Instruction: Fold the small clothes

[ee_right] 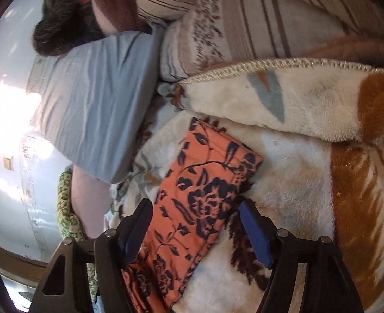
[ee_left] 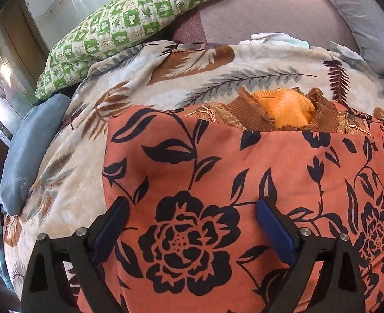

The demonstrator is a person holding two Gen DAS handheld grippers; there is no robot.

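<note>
Right now the orange cloth (ee_right: 205, 203) lies long between the wide-open right gripper (ee_right: 196, 217), just ahead; the left gripper (ee_left: 192, 216) is wide too.

One orange floral garment (ee_left: 218, 182) lies folded on one leaf-print blanket (ee_left: 140, 99). Behind it sits one brown knit piece (ee_left: 246, 114) with one orange cloth (ee_left: 285, 104) in it. Pillows — three in the left view: one green checked (ee_left: 129, 26), one blue (ee_left: 33, 140), one grey (ee_left: 369, 18). The right view adds one striped quilt (ee_right: 257, 20). Grippers — two, the left gripper (ee_left: 192, 208) and the right gripper (ee_right: 196, 208), each with two fingers, both spread apart. One white cloth (ee_left: 272, 39) lies at the blanket's far edge.
</note>
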